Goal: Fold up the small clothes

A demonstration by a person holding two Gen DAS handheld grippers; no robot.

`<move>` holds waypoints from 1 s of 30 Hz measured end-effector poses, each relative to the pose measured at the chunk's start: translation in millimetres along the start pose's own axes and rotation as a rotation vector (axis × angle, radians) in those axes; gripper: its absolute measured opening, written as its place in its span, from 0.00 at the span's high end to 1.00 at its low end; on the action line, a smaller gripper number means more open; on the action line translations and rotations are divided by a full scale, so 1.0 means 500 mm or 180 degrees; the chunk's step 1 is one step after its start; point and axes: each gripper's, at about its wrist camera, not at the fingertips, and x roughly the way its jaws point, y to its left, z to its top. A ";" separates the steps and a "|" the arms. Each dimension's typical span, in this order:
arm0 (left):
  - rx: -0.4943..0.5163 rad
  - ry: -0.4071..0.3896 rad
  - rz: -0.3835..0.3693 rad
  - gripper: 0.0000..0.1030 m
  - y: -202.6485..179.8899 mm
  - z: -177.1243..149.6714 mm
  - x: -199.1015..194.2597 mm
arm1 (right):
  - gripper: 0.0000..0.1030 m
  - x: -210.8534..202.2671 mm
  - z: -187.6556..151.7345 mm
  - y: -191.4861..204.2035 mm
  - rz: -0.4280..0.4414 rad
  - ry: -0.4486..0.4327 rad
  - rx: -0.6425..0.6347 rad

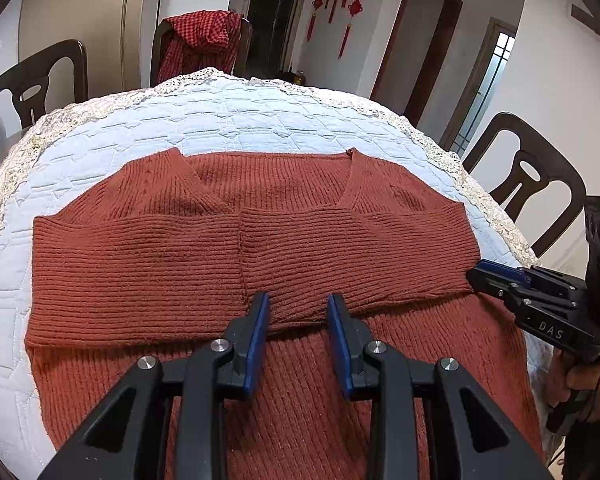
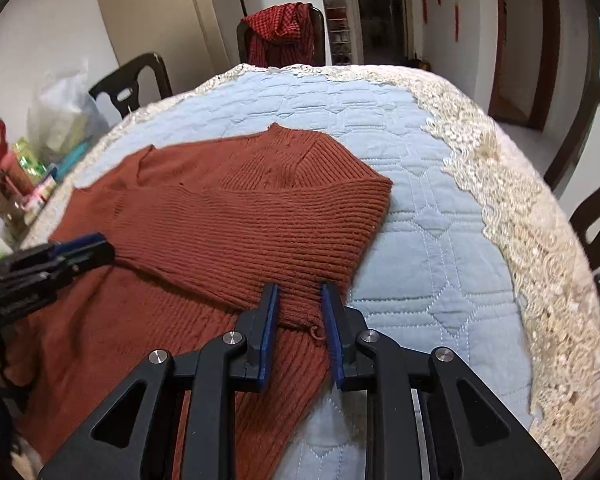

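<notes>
Rust sweater [image 1: 260,248] lay sleeves-folded on the desk [image 1: 260,112]; both tongs, left [image 1: 298,316] and right [image 2: 298,312], were spread at the sleeve edge. A hem-to-collar fold seemed due next.

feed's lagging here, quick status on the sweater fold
Left tool open, over the folded sleeve edges mid-sweater. Right tool open, straddling the right sleeve hem. Rust sweater flat on the quilted table cover, both sleeves folded in. Nothing in the way.

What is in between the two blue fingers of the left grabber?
In the left wrist view, the left gripper has its jaws apart, with the folded edge of the rust-red ribbed sweater lying between them.
</notes>
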 end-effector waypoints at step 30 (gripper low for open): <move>-0.0623 -0.0194 0.0489 0.55 0.132 -0.203 -0.209 | 0.59 -0.114 -0.134 -0.006 0.0663 0.0122 0.0396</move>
